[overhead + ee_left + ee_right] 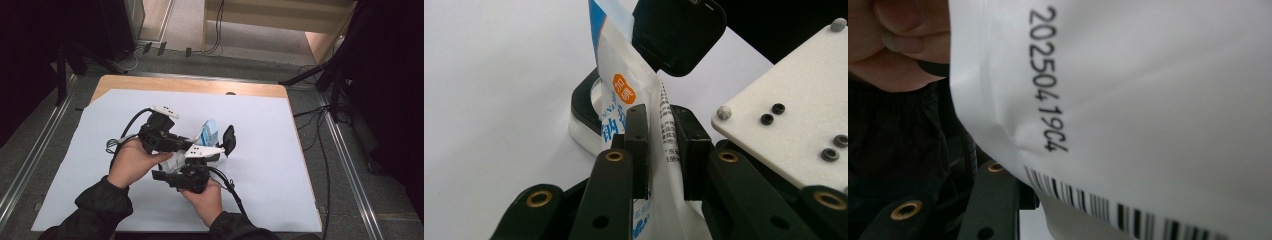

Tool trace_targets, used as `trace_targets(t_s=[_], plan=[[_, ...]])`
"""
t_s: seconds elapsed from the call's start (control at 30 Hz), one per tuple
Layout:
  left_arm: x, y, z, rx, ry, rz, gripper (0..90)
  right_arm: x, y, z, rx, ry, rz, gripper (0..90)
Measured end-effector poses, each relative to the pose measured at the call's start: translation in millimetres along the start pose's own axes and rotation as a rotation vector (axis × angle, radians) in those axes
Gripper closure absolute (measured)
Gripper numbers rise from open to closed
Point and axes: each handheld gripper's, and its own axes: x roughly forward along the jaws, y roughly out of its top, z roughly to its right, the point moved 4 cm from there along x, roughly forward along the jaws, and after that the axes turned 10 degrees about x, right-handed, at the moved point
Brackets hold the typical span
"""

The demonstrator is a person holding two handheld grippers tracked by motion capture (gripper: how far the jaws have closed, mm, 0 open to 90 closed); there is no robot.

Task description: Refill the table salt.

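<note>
A white and blue printed pouch (209, 131) is held up over the table between both grippers. In the left gripper view, my left gripper (656, 112) is shut on the pouch (624, 100), with both black pads pressed flat against its sides. My right gripper (631, 67) has one pad against the pouch's upper edge and the other jaw behind it. In the high view the left gripper (194, 145) comes in from the left and the right gripper (220, 148) from below. The right gripper view has the pouch's back (1148, 100) up close, with a date code and a barcode.
A white sheet (260, 165) covers most of the wooden table (190, 85). Cables trail from both grippers toward the person. Dark stands and floor rails flank the table, and a pale wooden shelf (270, 20) stands beyond the far edge.
</note>
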Motion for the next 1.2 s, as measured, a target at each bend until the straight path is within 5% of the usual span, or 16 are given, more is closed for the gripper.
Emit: trace_targets(t_s=[0.3,1.2], plan=[[-4.1,4.5,0.2,-0.008,-0.010,0.041,79.0,-1.8,5.0,-2.6,-0.002,0.014,0.010,59.1],[2.4,-17.6,-9.8,0.005,-0.079,-0.022,75.0,7.3,-13.8,6.1,-0.120,-0.088,-0.054,63.5]])
